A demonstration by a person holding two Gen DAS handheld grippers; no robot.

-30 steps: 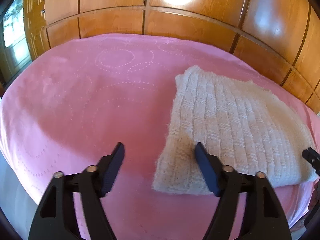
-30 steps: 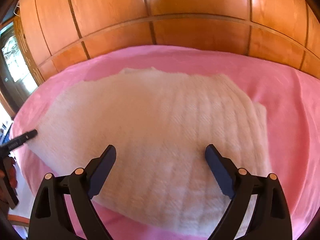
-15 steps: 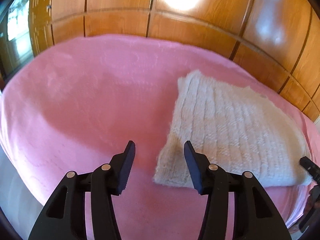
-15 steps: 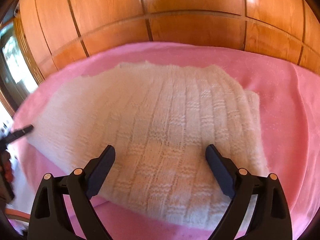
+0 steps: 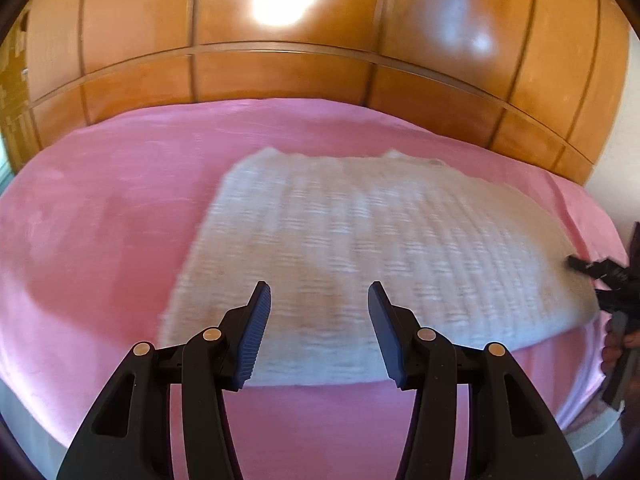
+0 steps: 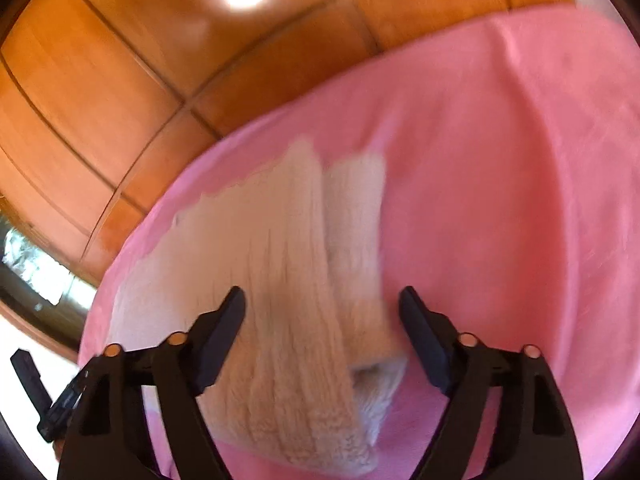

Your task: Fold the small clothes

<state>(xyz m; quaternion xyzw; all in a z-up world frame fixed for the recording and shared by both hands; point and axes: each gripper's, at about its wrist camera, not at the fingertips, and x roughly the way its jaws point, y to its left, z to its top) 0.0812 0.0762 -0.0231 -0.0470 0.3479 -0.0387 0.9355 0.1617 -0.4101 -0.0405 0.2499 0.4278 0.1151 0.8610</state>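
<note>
The cream knitted garment [image 5: 360, 248] lay beyond and below the left gripper [image 5: 318, 312], whose half-parted jaws had narrowed, gripping nothing. The right gripper [image 6: 322, 320] straddled its folded corner, jaws closing but not yet pressing.

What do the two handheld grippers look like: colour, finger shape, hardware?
Both match. The left gripper and right gripper have black plastic frames with slotted cut-outs, copper-coloured pins at the joints, and two flat, tapered dark navy fingers with ribbed inner faces. No cables or markings visible.

A bed covered with a smooth pink sheet [image 5: 100, 240] carries one thing: a folded cream knitted garment [image 5: 360, 232], lying flat near its front edge.
</note>
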